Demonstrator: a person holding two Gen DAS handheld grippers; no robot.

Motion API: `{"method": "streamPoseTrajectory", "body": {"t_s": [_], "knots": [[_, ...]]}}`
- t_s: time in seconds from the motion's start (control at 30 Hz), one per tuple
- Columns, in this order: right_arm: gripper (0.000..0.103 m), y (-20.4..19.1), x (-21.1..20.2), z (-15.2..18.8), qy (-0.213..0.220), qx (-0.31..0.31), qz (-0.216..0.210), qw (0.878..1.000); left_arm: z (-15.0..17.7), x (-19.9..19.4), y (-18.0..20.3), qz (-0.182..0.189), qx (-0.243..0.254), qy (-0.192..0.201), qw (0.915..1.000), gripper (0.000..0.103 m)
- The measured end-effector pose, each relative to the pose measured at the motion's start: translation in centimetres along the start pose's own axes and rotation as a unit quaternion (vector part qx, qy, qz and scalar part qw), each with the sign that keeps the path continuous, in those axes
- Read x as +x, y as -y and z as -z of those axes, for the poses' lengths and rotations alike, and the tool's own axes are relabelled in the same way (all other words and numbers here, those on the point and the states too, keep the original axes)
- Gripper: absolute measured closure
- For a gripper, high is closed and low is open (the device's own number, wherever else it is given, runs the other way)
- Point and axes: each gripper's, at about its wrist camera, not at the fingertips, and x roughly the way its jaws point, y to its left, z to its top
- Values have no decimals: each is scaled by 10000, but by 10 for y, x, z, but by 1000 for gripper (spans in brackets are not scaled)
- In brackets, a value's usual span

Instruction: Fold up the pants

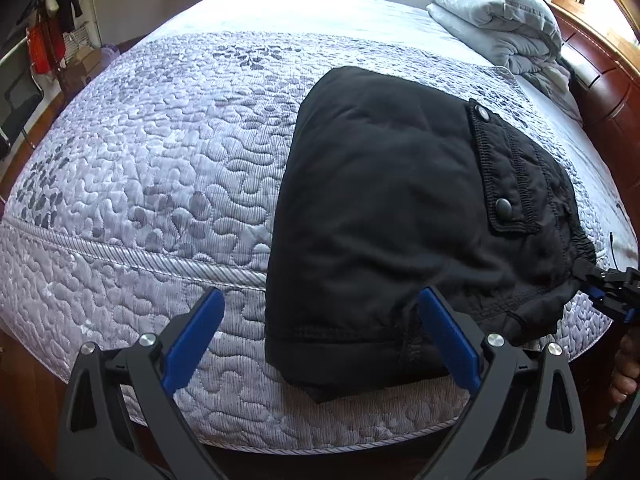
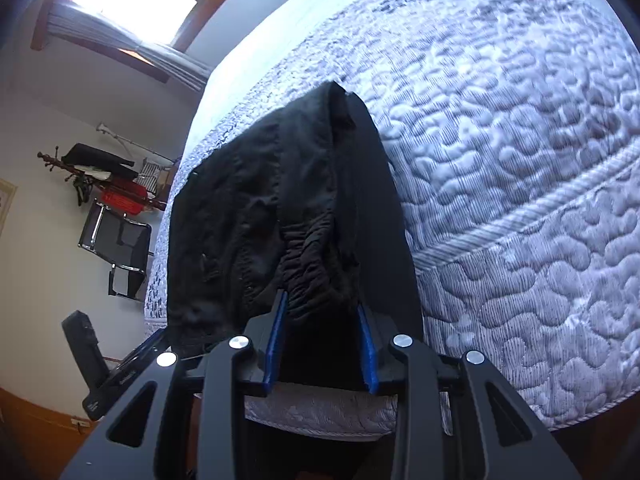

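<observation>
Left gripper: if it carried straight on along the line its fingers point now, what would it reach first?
Most likely the near left edge of the folded black pants, right where they meet the quilted bedspread. The left gripper stands open with nothing between its fingers. Depth is hard to judge through the fisheye.

Quilted bedspread (image 1: 152,152) left of black pants (image 1: 380,208) bare: wide free room for gripper pass. Far right corner blocked by folded grey blanket stack (image 1: 492,20) against wooden headboard (image 1: 600,92) (tight gap). Chair (image 2: 116,248), clothes rack (image 2: 108,184) stand beyond bed's far side.
</observation>
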Motion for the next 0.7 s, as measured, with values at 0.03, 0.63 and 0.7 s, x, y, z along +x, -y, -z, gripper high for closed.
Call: {"method": "streamPoseTrajectory", "body": {"t_s": [0.03, 0.63, 0.7], "knots": [[70, 2, 1, 1, -1, 40, -25, 10000, 0, -3, 1, 1, 13, 27, 10000, 5], [66, -5, 12, 7, -73, -52, 208, 9997, -16, -75, 27, 205, 338, 920, 9950, 5], [66, -5, 10, 4, -82, -54, 204, 9997, -18, -82, 29, 211, 382, 1012, 9939, 5]]}}
